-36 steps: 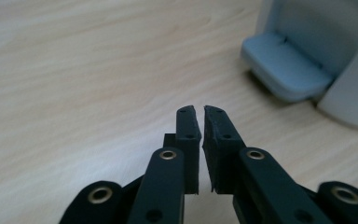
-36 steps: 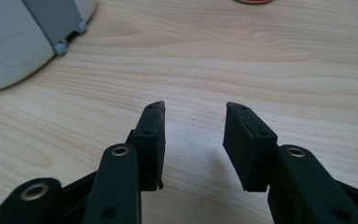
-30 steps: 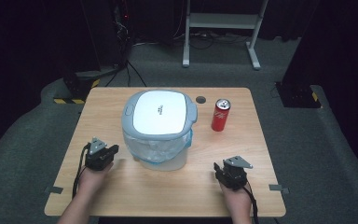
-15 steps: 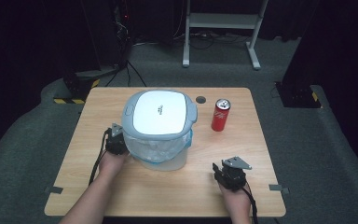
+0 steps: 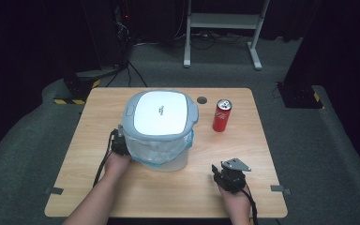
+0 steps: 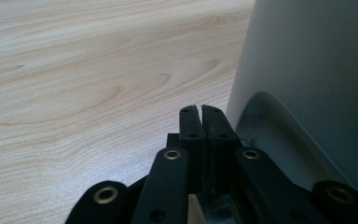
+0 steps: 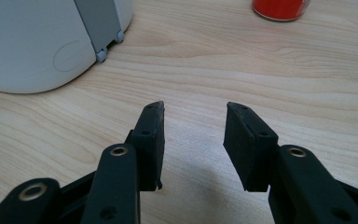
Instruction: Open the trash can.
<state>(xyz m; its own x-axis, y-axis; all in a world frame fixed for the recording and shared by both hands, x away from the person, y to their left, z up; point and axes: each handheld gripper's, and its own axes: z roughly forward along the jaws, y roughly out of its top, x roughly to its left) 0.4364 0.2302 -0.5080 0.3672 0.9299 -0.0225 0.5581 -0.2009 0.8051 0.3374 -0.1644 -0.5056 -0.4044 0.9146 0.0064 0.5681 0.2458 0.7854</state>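
In the high view, a light wooden worktop [image 5: 98, 187] is seen on a dark grey floor. A white bin [image 5: 161, 129] with a grey-rimmed lid stands near the middle, and a pale blue liner bag [image 5: 157, 150] is gathered under its lid. A red drink can [image 5: 221, 115] stands upright to the bin's right, well apart from it, with a small round hole [image 5: 201, 100] set in the worktop between them, farther back. The left hand-held gripper [image 5: 120, 143] is held against the bin's left side; the right hand-held gripper [image 5: 229, 176] is held low over the worktop near the front edge, clear of the bin.

In the left gripper view, the left hand-held gripper [image 6: 200, 112] is shown with its jaws pressed together — nothing is held between them. The bin's white wall [image 6: 317, 70] rises just beside the jaws on the right.

In the right gripper view, the right hand-held gripper [image 7: 195, 112] is shown with its jaws wide apart over bare wood. The bin's rounded base [image 7: 32, 46] is seen at upper left, and the bottom of the red can [image 7: 279, 8] at the top edge.
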